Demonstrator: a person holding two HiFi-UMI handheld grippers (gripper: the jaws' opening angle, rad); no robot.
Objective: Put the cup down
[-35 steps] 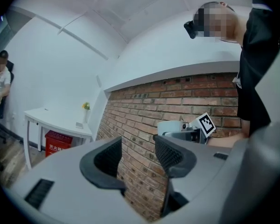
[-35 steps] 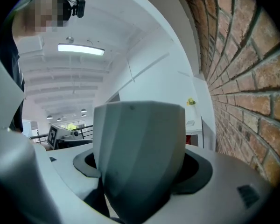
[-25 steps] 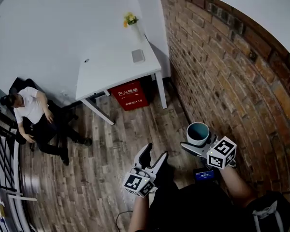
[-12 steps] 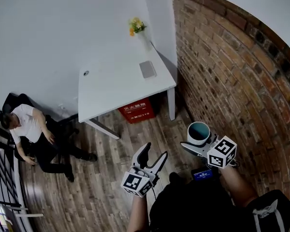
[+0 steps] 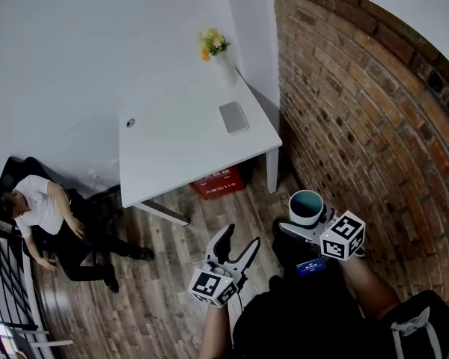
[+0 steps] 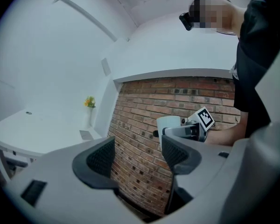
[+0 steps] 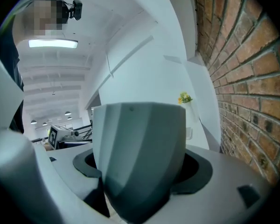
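A white table (image 5: pixel 179 148) stands at twelve o'clock on the wood-plank floor (image 5: pixel 135 305), a red box (image 5: pixel 218 182) under it. A brick wall (image 5: pixel 374 126) runs at two o'clock. A person (image 5: pixel 45 215) sits at nine o'clock by the white wall (image 5: pixel 75 43).

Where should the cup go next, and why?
Probably carry the cup forward toward the white table. The right gripper holds the cup in the air above the wooden floor, beside the brick wall. The table ahead looks like the nearest flat surface, with bare room to set it down.
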